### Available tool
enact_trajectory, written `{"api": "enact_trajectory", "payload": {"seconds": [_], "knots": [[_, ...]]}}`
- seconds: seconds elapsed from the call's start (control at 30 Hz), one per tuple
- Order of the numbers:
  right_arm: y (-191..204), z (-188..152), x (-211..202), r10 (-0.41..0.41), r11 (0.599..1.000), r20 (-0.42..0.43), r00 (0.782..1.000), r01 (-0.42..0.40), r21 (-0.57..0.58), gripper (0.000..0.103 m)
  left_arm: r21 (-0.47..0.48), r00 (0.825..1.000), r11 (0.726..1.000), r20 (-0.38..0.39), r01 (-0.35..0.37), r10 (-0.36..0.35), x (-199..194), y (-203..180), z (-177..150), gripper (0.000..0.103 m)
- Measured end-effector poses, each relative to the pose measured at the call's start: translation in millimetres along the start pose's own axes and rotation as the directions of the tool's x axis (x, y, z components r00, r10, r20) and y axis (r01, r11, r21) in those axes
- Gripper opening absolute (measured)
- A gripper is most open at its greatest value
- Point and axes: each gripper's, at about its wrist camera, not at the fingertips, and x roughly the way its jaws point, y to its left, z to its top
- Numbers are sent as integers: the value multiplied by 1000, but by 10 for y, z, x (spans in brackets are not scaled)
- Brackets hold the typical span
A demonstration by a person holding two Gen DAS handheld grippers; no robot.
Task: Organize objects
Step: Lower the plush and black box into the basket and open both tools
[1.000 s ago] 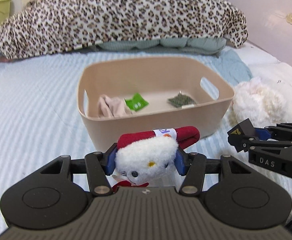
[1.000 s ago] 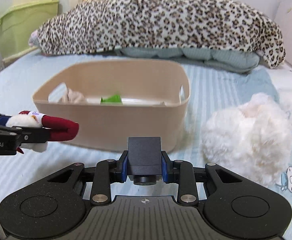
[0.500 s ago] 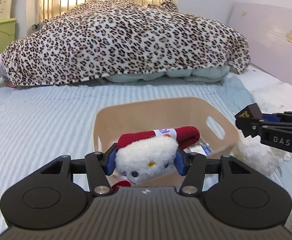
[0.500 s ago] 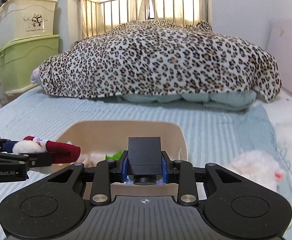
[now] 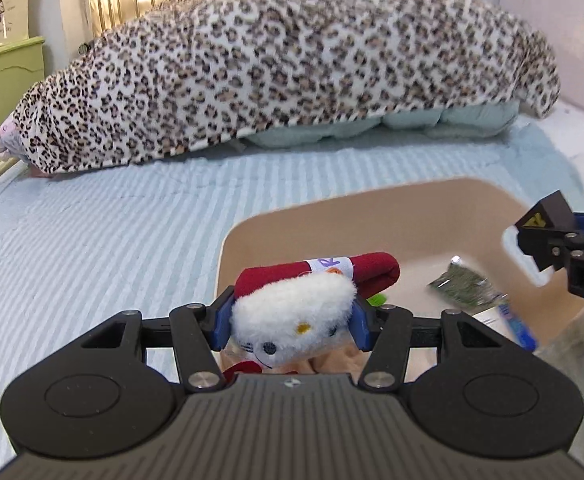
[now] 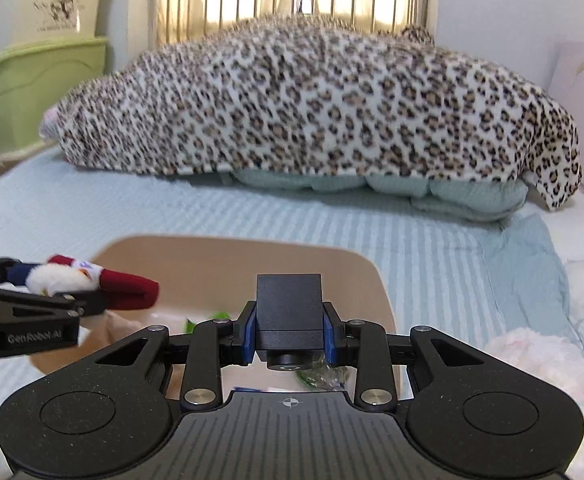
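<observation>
My left gripper (image 5: 289,322) is shut on a white cat plush with a red hat (image 5: 296,320) and holds it over the near left part of the beige bin (image 5: 372,216). In the right wrist view the plush (image 6: 91,280) hangs at the left over the bin (image 6: 231,264). My right gripper (image 6: 288,334) is shut on a small black box (image 6: 287,312) above the bin's near right side; it shows at the right of the left wrist view (image 5: 548,236). The bin holds a dark green packet (image 5: 462,288), a pinkish cloth (image 6: 119,328) and a green scrap (image 6: 211,318).
A fluffy white plush (image 6: 540,364) lies on the striped blue bed sheet (image 5: 91,240) right of the bin. A leopard-print blanket (image 6: 312,108) lies across the far end of the bed. Green and cream storage boxes (image 6: 39,80) stand at the left.
Both grippers have risen and moved forward with their loads, from in front of the bin to over it. The bin now sits low in both views.
</observation>
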Motion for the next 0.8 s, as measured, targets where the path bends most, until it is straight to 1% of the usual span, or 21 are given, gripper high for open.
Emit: {"api": "enact_trajectory", "payload": {"seconds": [0.1,0.2,0.27,0.3,0.33,0.37,0.4,0.47,0.57,0.67,0.77,0.8], "knots": [[-1,-66,214,-22,1000,-49,999,22,-4,29,8,999,1000,-41,-13,13,193,-27,-19,57],[2,-135,368,-30,1000,-89,996,31,3,30,3,997,1000,-79,-10,11,328,-39,-47,58],[9,-173,418,-35,999,-103,994,36,4,29,11,996,1000,-88,-3,4,359,-44,-69,62],[3,-183,439,-30,999,-116,993,32,13,40,22,996,1000,-90,0,2,357,-48,-77,64],[-6,-186,447,-26,999,-126,992,29,24,41,32,996,999,-92,5,-2,349,-55,-86,65],[-18,-189,439,-16,999,-131,991,21,38,46,38,995,999,-98,10,-6,340,-53,-92,68],[-26,-188,428,-12,999,-130,991,19,46,56,39,995,999,-102,16,-12,328,-50,-91,73],[-37,-176,379,-22,999,-118,993,27,43,69,39,995,999,-94,24,-21,272,-53,-98,79],[-50,-153,256,-25,999,-101,995,30,46,74,33,997,999,-74,26,-24,167,-56,-98,81],[-61,-130,115,-22,998,-95,995,27,54,81,-5,997,999,-61,46,-46,52,-32,-83,81],[-50,-116,-68,-26,998,-87,996,31,61,92,-43,996,997,-50,68,-70,-92,19,-76,81],[-46,-109,-128,-25,998,-81,996,30,64,94,-50,996,996,-48,74,-76,-144,35,-76,81]]}}
